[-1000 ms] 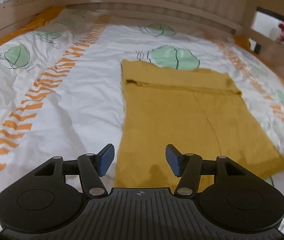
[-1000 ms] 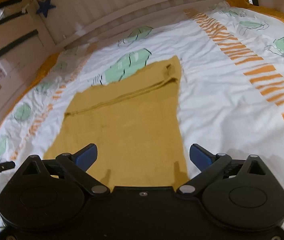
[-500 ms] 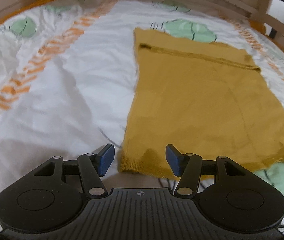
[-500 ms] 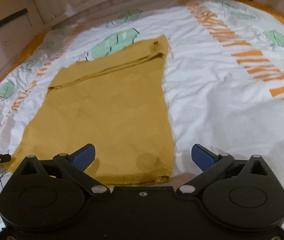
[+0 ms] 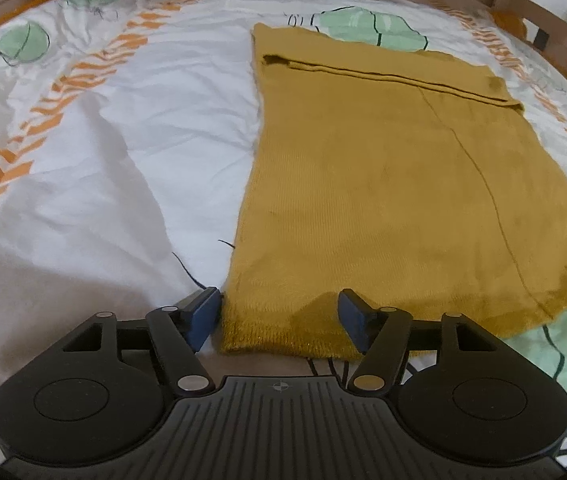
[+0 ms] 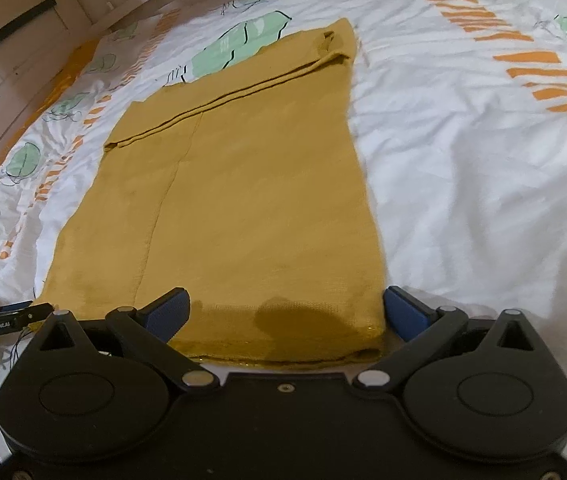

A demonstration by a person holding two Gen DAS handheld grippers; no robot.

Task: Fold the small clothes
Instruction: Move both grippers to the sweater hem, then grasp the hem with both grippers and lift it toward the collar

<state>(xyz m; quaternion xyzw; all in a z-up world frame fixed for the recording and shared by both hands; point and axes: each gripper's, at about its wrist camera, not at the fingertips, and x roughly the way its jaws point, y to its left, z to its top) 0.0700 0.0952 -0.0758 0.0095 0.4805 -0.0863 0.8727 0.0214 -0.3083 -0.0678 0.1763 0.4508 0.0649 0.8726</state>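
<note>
A mustard-yellow knit garment (image 5: 383,184) lies flat on the bed, its far end folded over in a band. It also shows in the right wrist view (image 6: 235,200). My left gripper (image 5: 279,316) is open, low at the near left corner of the hem, with its blue pads astride that corner. My right gripper (image 6: 287,312) is open wide at the near right corner, with its pads on either side of the hem. Neither holds the cloth.
The bed cover (image 5: 83,160) is white with green leaves and orange stripes, and is wrinkled left of the garment. A wooden bed rail (image 5: 555,28) runs along the far side. The tip of the left gripper (image 6: 3,320) shows at the left edge of the right wrist view.
Both grippers have come down and forward toward the near hem; the garment looms larger. Their jaws have stayed open.
</note>
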